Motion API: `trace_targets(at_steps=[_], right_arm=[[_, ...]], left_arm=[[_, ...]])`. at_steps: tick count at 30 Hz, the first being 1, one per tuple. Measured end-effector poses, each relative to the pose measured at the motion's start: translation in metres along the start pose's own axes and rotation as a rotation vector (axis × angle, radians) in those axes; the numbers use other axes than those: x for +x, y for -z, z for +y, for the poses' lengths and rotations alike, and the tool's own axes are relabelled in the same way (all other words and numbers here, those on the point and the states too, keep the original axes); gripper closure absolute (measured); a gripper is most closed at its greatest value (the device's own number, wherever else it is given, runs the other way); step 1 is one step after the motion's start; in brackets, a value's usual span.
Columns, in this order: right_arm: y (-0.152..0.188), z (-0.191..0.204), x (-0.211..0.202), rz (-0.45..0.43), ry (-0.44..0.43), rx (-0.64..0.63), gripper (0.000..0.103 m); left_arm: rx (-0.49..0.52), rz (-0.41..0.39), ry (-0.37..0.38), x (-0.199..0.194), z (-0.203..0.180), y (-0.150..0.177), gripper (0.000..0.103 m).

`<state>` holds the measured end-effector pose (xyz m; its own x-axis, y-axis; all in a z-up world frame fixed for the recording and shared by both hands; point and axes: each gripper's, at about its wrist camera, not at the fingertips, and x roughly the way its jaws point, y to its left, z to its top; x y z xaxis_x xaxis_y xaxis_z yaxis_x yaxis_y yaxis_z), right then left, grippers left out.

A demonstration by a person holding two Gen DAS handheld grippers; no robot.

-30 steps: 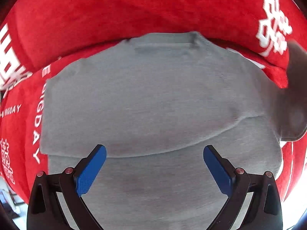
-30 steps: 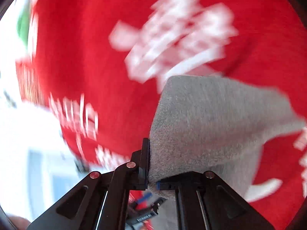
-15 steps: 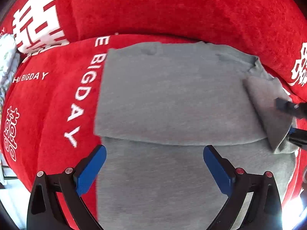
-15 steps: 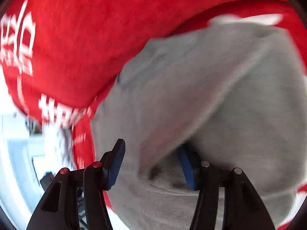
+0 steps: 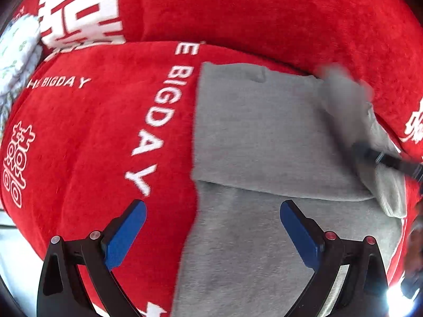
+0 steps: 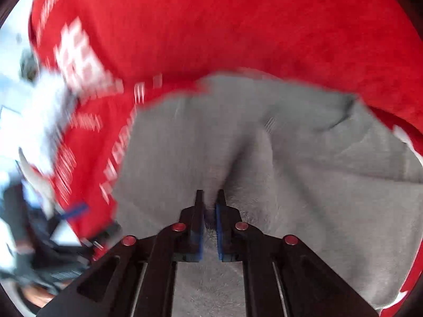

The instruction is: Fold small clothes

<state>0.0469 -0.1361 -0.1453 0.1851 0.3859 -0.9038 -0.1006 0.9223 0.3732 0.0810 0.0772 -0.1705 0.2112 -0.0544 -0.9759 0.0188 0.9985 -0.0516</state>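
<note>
A grey knit garment (image 5: 253, 137) lies partly folded on a red blanket (image 5: 100, 142) with white lettering. My left gripper (image 5: 211, 224) is open and empty, hovering above the garment's left edge near its lower part. My right gripper (image 6: 210, 206) is shut on a raised ridge of the grey garment (image 6: 290, 163). In the left wrist view the right gripper (image 5: 380, 158) shows blurred at the garment's right side, holding a sleeve-like flap (image 5: 343, 97) over the body.
A red cushion or backrest (image 5: 264, 13) rises behind the garment. A white patterned cloth (image 5: 15, 60) lies at the far left edge. The blanket's front edge drops off to a bright floor (image 5: 15, 251) at lower left.
My left gripper has shifted left, so the garment now sits to the right. My right gripper, open half a second ago, has shut on the grey fabric and is carrying it across.
</note>
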Motion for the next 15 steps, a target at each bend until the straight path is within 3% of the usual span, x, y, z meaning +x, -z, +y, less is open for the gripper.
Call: trace_targets(at_steps=[2, 3, 4, 7, 12, 15], right_arm=[[0.016, 0.007, 0.010, 0.055, 0.015, -0.021, 0.068], [0.024, 0.008, 0.008, 0.054, -0.003, -0.015, 0.049], [0.031, 0.006, 0.002, 0.044, -0.021, -0.003, 0.043], [0.052, -0.012, -0.015, 0.040, -0.053, 0.088, 0.043], [0.104, -0.095, -0.051, 0.037, -0.134, 0.433, 0.043], [0.137, -0.137, -0.068, -0.017, -0.173, 0.612, 0.043]], left_arm=[[-0.023, 0.010, 0.008, 0.001, 0.007, 0.001, 0.002], [-0.028, 0.013, 0.014, 0.002, 0.010, 0.000, 0.002], [-0.028, 0.014, 0.021, 0.002, 0.011, 0.000, 0.002], [-0.015, 0.020, 0.048, 0.003, 0.006, -0.001, 0.002], [0.000, 0.045, 0.171, 0.012, -0.016, -0.021, 0.002], [-0.013, 0.092, 0.258, 0.032, -0.032, -0.046, 0.002]])
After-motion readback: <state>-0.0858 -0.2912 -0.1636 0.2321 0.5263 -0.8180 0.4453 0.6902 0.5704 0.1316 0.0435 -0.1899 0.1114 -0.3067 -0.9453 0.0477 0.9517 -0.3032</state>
